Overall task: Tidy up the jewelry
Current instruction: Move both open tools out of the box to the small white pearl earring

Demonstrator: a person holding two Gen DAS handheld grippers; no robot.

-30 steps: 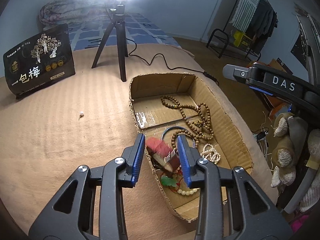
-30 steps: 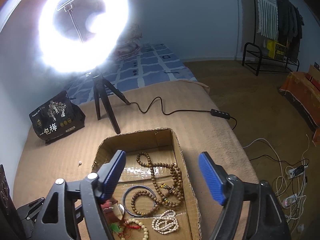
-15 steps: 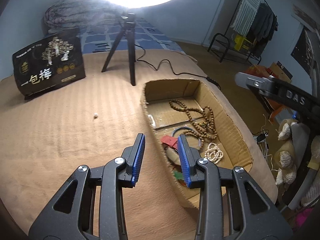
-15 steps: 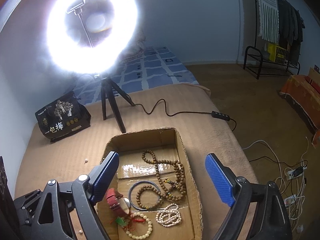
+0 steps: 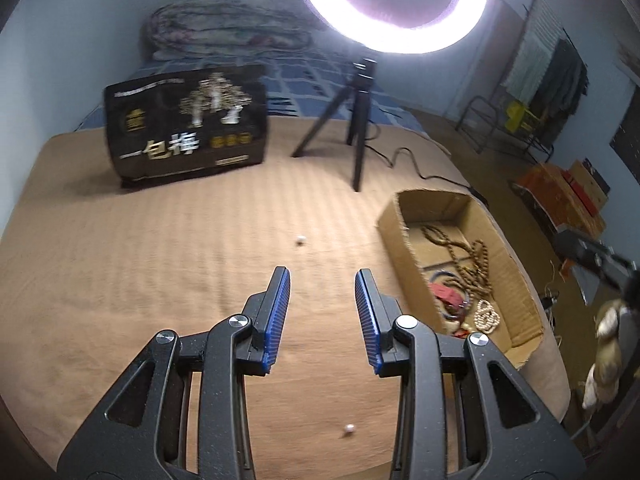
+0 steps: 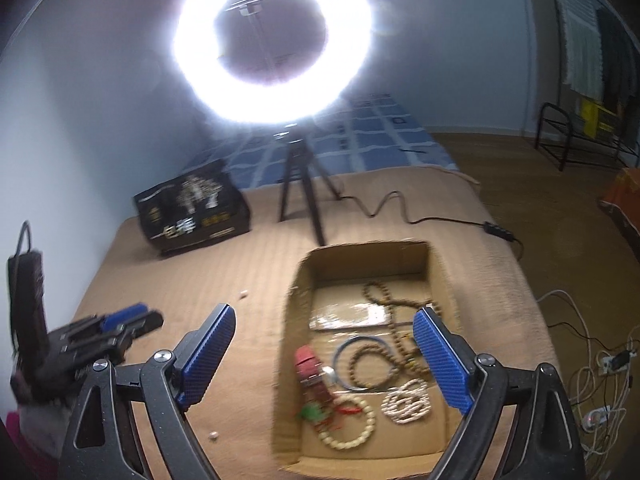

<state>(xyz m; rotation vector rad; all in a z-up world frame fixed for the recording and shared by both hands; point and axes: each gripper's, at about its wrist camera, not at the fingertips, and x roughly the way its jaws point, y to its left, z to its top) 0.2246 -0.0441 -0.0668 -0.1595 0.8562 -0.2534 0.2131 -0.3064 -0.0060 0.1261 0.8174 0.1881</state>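
Blanket (image 5: 120,272), tan and ribbed, covers the whole work surface; at its far left, about ten o'clock in the left wrist view, a black snack bag (image 5: 186,130) with gold print stands upright; moving right, a loose pale bead (image 5: 300,239) lies on the blanket at twelve o'clock from the left gripper (image 5: 322,276), whose blue-padded jaws stand partly apart with nothing between them, over bare blanket and well left of the box; a second loose bead (image 5: 349,428) lies between that gripper's arms, toward six o'clock; behind, at one o'clock, a black tripod (image 5: 356,120) carries a glowing ring light (image 5: 394,36), its cable trailing right; further right, at three o'clock, sits the open cardboard box (image 5: 520,264) with the jewelry inside; in the right wrist view the right gripper (image 6: 324,326) hangs over the box's left wall, its jaws spread wide after just opening further, gripping nothing, though the box contents show in the gap; inside lie a long brown bead strand (image 6: 396,312) at the far end, a red band (image 6: 310,366) at left, a blue bangle (image 6: 352,346) around a brown bead bracelet (image 6: 370,368), a cream bead bracelet (image 6: 348,424) nearest at six o'clock, and a white bead bracelet (image 6: 406,402) at right
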